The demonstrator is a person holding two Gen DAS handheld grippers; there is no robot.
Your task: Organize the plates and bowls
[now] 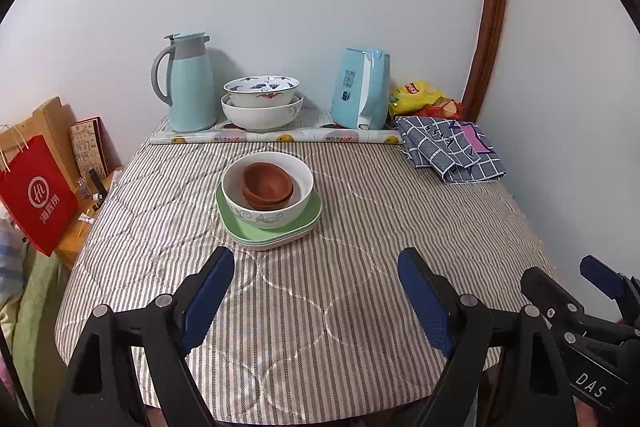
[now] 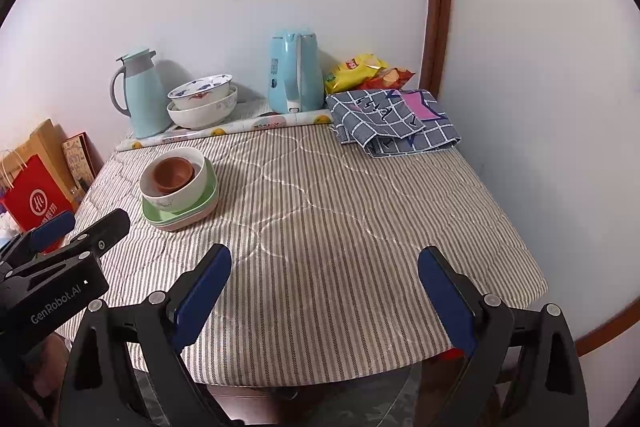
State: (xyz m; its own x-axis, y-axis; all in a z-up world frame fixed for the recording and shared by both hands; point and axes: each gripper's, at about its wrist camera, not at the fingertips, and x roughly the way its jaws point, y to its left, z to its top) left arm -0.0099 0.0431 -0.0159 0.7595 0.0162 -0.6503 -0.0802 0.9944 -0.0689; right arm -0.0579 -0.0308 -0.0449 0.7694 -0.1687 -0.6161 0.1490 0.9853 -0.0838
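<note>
A stack stands on the striped table: brown bowls [image 1: 267, 184] nested in a white bowl [image 1: 267, 203], on green and pink plates [image 1: 276, 231]. The stack also shows at the left in the right wrist view [image 2: 176, 187]. Two more patterned white bowls [image 1: 262, 103] are nested at the back by the wall. My left gripper [image 1: 316, 259] is open and empty, just in front of the stack. My right gripper [image 2: 324, 259] is open and empty over the table's near part, to the right of the left one.
A light blue thermos jug [image 1: 186, 83] and a blue kettle [image 1: 362, 89] stand at the back on a rolled mat [image 1: 276, 137]. A folded checked cloth [image 1: 452, 147] and snack bags [image 1: 420, 95] lie back right. A red paper bag [image 1: 36, 195] stands left of the table.
</note>
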